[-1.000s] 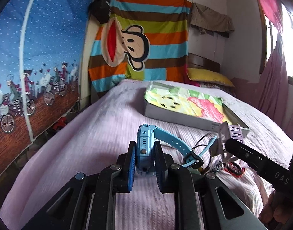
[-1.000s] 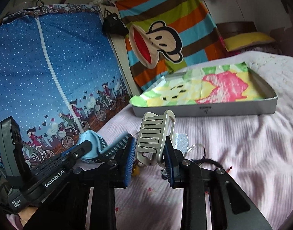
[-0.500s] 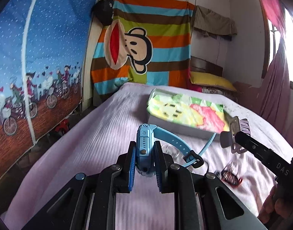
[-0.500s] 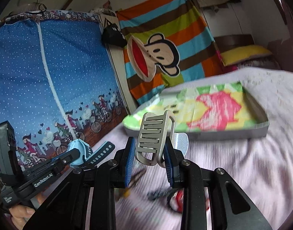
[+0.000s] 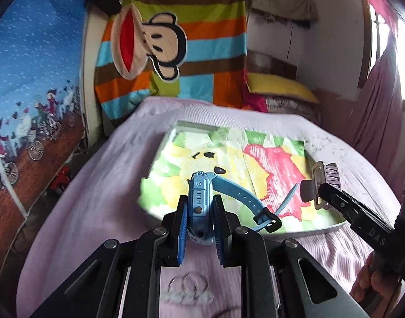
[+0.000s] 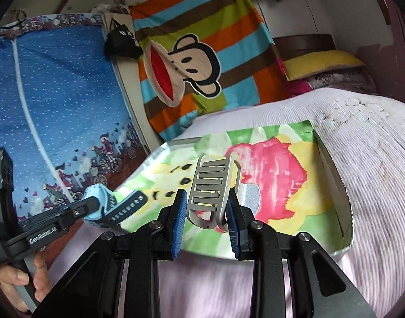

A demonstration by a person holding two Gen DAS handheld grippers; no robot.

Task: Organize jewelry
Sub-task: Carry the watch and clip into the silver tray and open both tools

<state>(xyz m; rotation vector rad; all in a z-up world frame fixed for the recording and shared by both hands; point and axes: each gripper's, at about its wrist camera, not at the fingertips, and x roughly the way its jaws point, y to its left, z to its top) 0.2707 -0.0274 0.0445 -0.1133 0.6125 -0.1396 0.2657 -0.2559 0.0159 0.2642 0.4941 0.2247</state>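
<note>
Both claws now over tray (image 5: 160, 156) | left claw (image 5: 201, 228) clamps watch (image 5: 199, 198) | right claw (image 6: 206, 221) clamps clip (image 6: 213, 185) | pink bedspread (image 5: 102, 185)

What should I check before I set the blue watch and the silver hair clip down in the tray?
1. Left tool grips the blue watch: ok, pads clamp its case.
2. Right tool grips the silver hair clip: ok.
3. Both items over the tray: ok, near its front edge.
4. Tray floor free beneath: ok, only the painted paper lining shows.
5. Watch strap clear of the clip: ok, apart.
6. Height above the tray: cannot tell.
</note>
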